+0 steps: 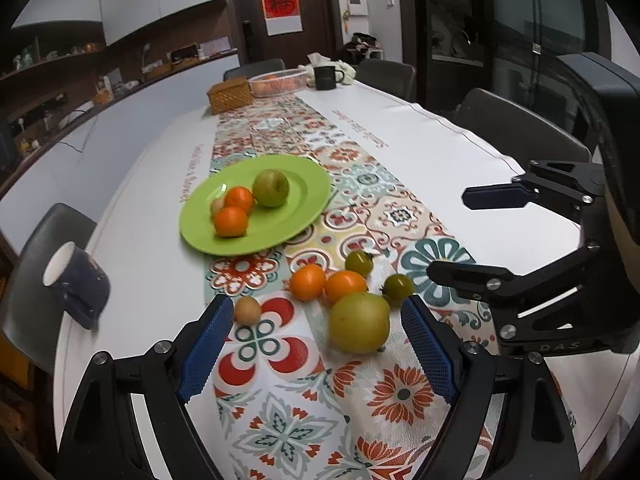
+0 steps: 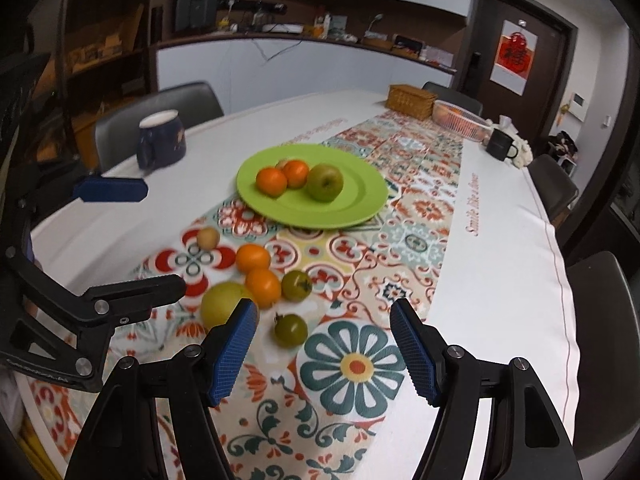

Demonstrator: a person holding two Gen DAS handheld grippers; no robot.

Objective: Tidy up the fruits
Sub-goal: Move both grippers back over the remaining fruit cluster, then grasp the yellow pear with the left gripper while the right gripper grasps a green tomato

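Observation:
A green plate (image 1: 280, 232) (image 2: 352, 204) holds two oranges, a green apple (image 1: 271, 188) and a small pale fruit. Loose on the patterned runner lie a big yellow-green apple (image 1: 359, 323) (image 2: 224, 304), two oranges (image 1: 307, 282) (image 1: 345, 285), two green tomatoes (image 1: 359, 263) (image 2: 291, 330) and a small tan fruit (image 1: 247, 310). My left gripper (image 1: 317, 304) (image 2: 163, 236) is open, with the big apple just ahead by its right finger, untouched. My right gripper (image 2: 324, 306) (image 1: 448, 234) is open too, the nearer tomato lying ahead between its fingers, closer to the left one.
A dark blue mug (image 1: 78, 284) (image 2: 162, 140) stands at the table's left edge. At the far end are a wicker box (image 1: 230, 94), a clear basket of oranges (image 1: 278, 80) and a black mug (image 1: 326, 76). Grey chairs ring the table.

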